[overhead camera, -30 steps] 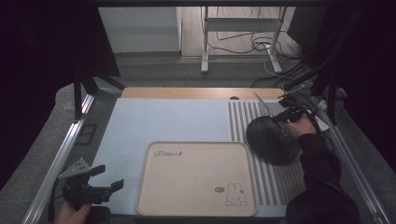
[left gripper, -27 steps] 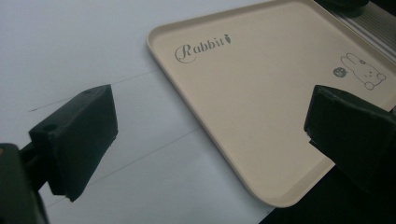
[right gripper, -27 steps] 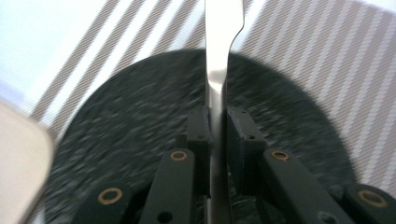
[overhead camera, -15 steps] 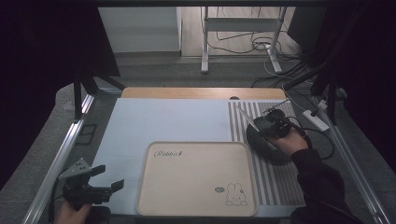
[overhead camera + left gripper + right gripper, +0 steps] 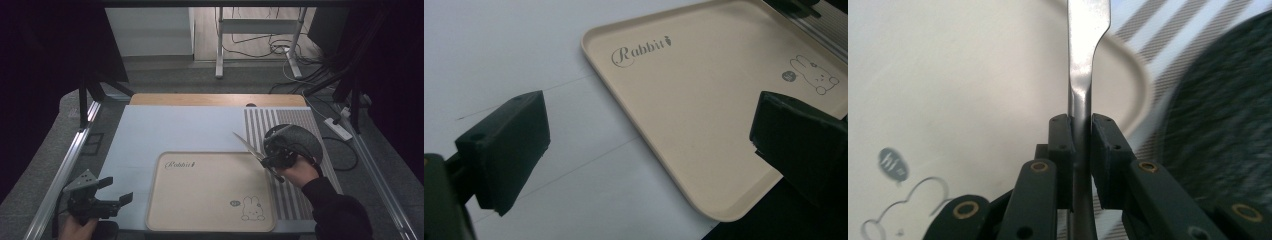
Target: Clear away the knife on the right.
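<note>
Right gripper view shows the metal utensil (image 5: pixel 1083 60) pinched by its handle between the jaws of your right hand-held gripper (image 5: pixel 1081 145), which are clamped tight on it; the flat shaft runs straight up and away, crossing the rounded rim of the beige tray (image 5: pixel 948 90). In the high view the utensil (image 5: pixel 248 145) slants up and left from your right hand-held gripper (image 5: pixel 274 161), its tip hanging over the tray's upper right corner. Just right of it lies the dark round mat (image 5: pixel 300 137) on the striped cloth (image 5: pixel 260 122), with your right hand over the mat's near edge.

The tray (image 5: pixel 210 195) sits near the front of the desk (image 5: pixel 170 127), its right rim along the striped cloth and its front rim close to the desk's front edge. Its flat floor is open. Behind and left of the tray, the pale desk surface gives you wide room.

Your left hand-held gripper (image 5: pixel 107 197) holds off the desk's front left corner, jaws wide apart with nothing between them, well apart from the tray's left rim.
</note>
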